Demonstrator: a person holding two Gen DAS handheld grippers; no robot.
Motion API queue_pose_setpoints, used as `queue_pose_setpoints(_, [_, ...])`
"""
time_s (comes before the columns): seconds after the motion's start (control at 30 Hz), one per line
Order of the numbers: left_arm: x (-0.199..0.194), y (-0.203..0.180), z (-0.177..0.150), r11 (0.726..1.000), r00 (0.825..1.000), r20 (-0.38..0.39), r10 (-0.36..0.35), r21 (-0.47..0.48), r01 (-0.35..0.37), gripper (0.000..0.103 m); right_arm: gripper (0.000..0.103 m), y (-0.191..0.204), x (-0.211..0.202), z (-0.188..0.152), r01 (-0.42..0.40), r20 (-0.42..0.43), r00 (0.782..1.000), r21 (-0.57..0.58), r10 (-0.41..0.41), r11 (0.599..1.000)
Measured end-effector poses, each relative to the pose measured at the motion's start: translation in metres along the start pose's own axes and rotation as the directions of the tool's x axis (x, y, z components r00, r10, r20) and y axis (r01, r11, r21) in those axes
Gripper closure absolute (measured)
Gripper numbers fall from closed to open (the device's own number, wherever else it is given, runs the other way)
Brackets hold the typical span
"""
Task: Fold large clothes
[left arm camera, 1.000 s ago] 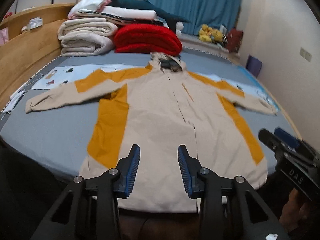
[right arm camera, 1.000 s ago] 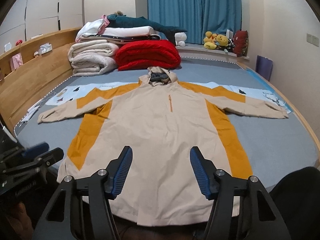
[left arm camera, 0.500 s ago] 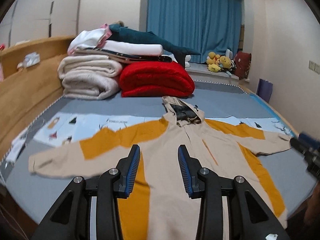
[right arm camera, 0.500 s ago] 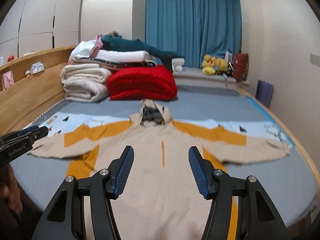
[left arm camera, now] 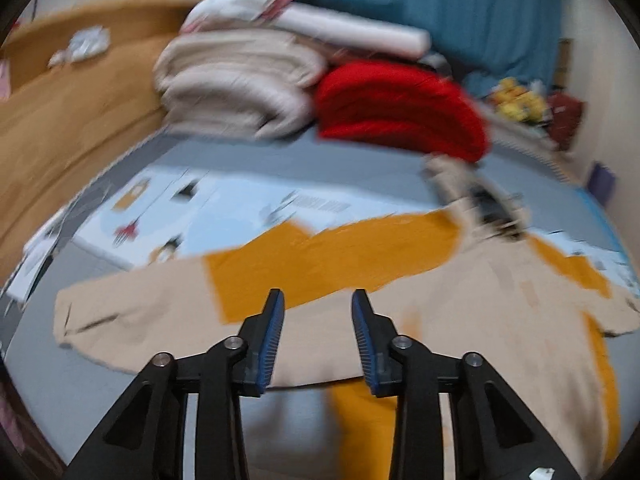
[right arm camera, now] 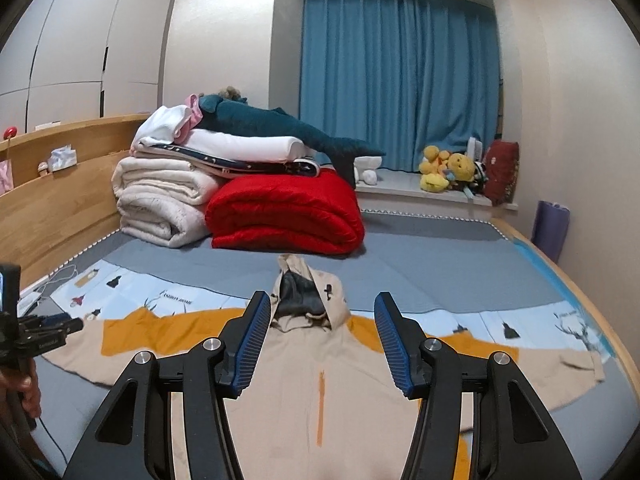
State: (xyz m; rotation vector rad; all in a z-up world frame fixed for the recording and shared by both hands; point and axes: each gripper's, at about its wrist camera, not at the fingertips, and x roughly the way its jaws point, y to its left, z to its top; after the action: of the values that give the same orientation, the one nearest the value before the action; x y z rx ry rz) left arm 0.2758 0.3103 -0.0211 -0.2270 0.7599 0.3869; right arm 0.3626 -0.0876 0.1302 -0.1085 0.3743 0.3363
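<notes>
A beige hooded jacket with orange panels (right arm camera: 360,400) lies flat, front up, on the grey bed (right arm camera: 420,276), sleeves spread wide. My right gripper (right arm camera: 322,296) hovers open above its chest, with the hood (right arm camera: 304,292) just ahead between the fingers and nothing held. My left gripper (left arm camera: 317,294) hangs over the jacket's left sleeve (left arm camera: 140,308) near the orange shoulder panel. Its jaws are closing and nothing is between them. That view is motion-blurred. In the right wrist view the left gripper (right arm camera: 60,326) shows at the left edge, held by a hand (right arm camera: 24,384).
Folded white blankets (right arm camera: 160,200) and a red quilt (right arm camera: 284,216) are stacked at the bed's far end, with a teal plush on top. A wooden headboard (right arm camera: 52,204) runs along the left. A printed light-blue sheet (left arm camera: 200,208) lies under the sleeves. Plush toys (right arm camera: 448,168) sit by the curtain.
Both grippers have moved forward over the jacket from its hem toward the shoulders. The left one swung toward the left sleeve and its jaws narrowed a little.
</notes>
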Motion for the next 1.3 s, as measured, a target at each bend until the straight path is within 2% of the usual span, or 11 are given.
queue_pose_setpoints(0.1, [0.028,0.052,-0.013,0.994,0.996,-0.062,0.067,-0.078,-0.072,0.075,0.048,-0.008,0.023,-0.018,-0.028,-0.025,0.999,0.003,0.028,1.0])
queue_pose_setpoints(0.2, [0.048,0.097,-0.027,0.981,0.984,-0.12,0.128,-0.132,-0.144,0.075,0.05,-0.012,0.055,-0.03,-0.044,-0.141,0.989,0.062,0.053,0.997])
queue_pose_setpoints(0.3, [0.063,0.146,-0.039,0.957,0.968,-0.161,0.192,-0.188,-0.221,0.075,0.056,-0.009,0.066,-0.031,-0.052,-0.139,0.989,0.027,0.055,0.998])
queue_pose_setpoints(0.63, [0.094,0.255,-0.078,0.805,0.902,-0.335,0.273,-0.434,-0.405,0.057,0.059,-0.004,0.089,-0.046,-0.096,-0.202,0.975,-0.022,0.089,0.995])
queue_pose_setpoints(0.77, [0.096,0.279,-0.092,0.719,0.916,-0.342,0.21,-0.581,-0.381,0.058,0.059,0.002,0.098,-0.056,-0.119,-0.254,0.961,-0.04,0.105,0.992])
queue_pose_setpoints(0.8, [0.094,0.282,-0.092,0.703,0.922,-0.33,0.204,-0.606,-0.372,0.06,0.059,0.004,0.101,-0.059,-0.126,-0.269,0.957,-0.043,0.11,0.991])
queue_pose_setpoints(0.9, [0.091,0.283,-0.088,0.686,0.938,-0.299,0.177,-0.646,-0.335,0.098,0.059,0.005,0.111,-0.066,-0.136,-0.317,0.941,-0.021,0.122,0.99])
queue_pose_setpoints(0.97, [0.083,0.281,-0.082,0.669,0.94,-0.271,0.209,-0.661,-0.339,0.1,0.059,0.005,0.117,-0.071,-0.127,-0.35,0.929,-0.005,0.117,0.992])
queue_pose_setpoints(1.1, [0.06,0.249,-0.038,0.695,0.946,-0.17,0.275,-0.645,-0.318,0.103,0.062,-0.002,0.126,-0.08,-0.104,-0.401,0.91,0.035,0.109,0.994])
queue_pose_setpoints(1.17, [0.044,0.213,-0.004,0.753,0.958,-0.076,0.275,-0.603,-0.264,0.103,0.079,-0.008,0.128,-0.084,-0.094,-0.417,0.902,0.064,0.112,0.994])
queue_pose_setpoints(1.3, [0.022,0.123,0.05,0.865,0.985,0.089,0.147,-0.495,-0.085,0.103,0.082,-0.023,0.131,-0.092,-0.055,-0.455,0.886,0.102,0.095,0.993])
